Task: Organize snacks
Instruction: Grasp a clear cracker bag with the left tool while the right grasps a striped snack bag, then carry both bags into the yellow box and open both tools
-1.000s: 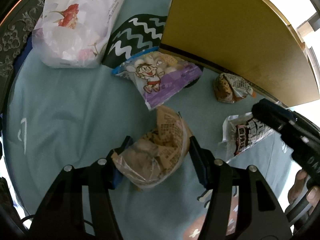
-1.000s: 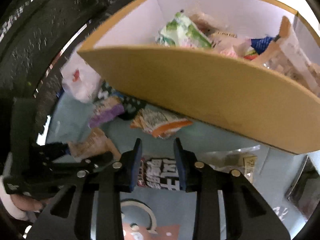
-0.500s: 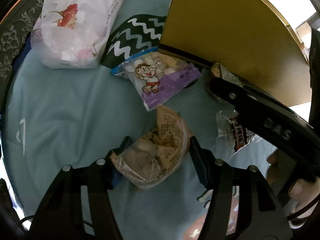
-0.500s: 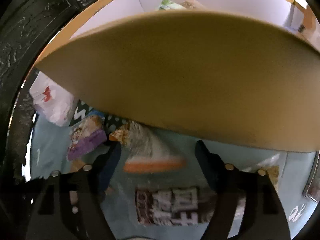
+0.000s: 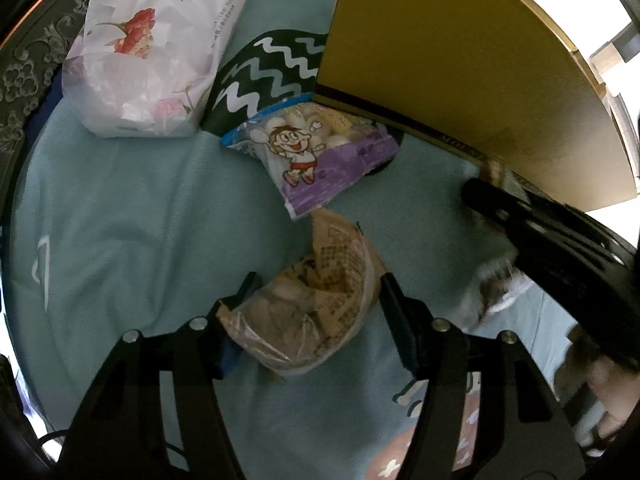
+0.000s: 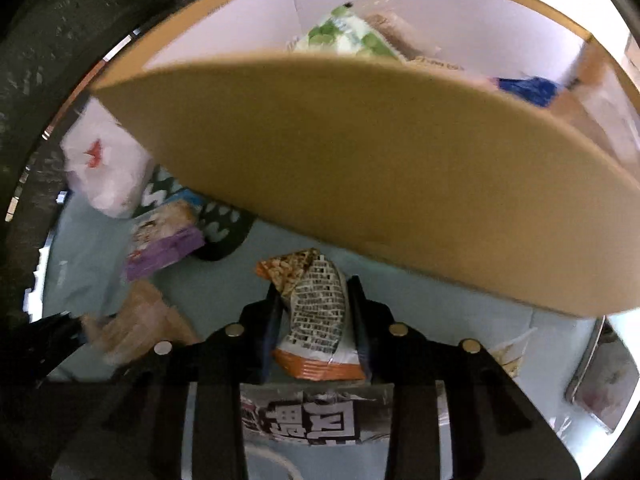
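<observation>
A brown printed snack packet [image 5: 316,312] lies on the teal cloth [image 5: 120,220] between the fingers of my left gripper [image 5: 316,284]. Both pads touch its sides while the jaws ease slightly apart. My right gripper [image 6: 314,286] is closing on an orange-and-white packet [image 6: 316,316], which stands pinched between its pads just in front of the cardboard box [image 6: 360,168]. Several snacks lie inside the box. A black-and-white lettered packet [image 6: 312,416] lies under the right gripper. In the left wrist view the right tool's black body [image 5: 560,248] reaches in from the right.
A purple cartoon packet [image 5: 316,156] and a black zigzag bag [image 5: 272,76] lie against the box's left corner. A white floral bag [image 5: 160,48] sits at the far left by a dark carved edge [image 5: 24,80]. The box wall [image 5: 460,80] fills the upper right.
The right gripper opened wide, moved forward off the lettered packet and shut on the orange-and-white packet, which now stands upright. The left gripper and brown packet stayed put.
</observation>
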`<state>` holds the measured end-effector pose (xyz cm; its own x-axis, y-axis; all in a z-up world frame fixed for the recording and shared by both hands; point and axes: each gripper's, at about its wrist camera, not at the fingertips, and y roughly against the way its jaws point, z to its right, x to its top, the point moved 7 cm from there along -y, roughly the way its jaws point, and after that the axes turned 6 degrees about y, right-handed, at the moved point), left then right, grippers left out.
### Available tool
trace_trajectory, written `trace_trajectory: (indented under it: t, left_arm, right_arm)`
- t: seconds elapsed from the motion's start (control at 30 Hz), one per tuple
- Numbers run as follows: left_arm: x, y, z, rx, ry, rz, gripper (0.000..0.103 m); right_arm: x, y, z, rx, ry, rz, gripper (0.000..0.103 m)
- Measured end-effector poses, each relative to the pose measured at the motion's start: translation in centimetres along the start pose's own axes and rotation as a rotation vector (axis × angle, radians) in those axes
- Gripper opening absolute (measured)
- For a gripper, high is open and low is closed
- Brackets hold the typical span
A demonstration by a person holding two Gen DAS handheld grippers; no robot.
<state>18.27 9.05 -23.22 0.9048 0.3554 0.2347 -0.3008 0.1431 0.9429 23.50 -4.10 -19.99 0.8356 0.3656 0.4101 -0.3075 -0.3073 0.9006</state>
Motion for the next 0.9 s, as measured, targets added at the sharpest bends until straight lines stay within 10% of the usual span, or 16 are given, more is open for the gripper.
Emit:
trace_trajectory:
  t: [0.9]
  left_arm:
    - [-1.8, 13.8, 4.4, -0.045, -0.063, 0.181, 0.047]
  right_arm:
    - [-2.2, 14.4, 2.4, 0.085, -0.027, 0.218, 0.033]
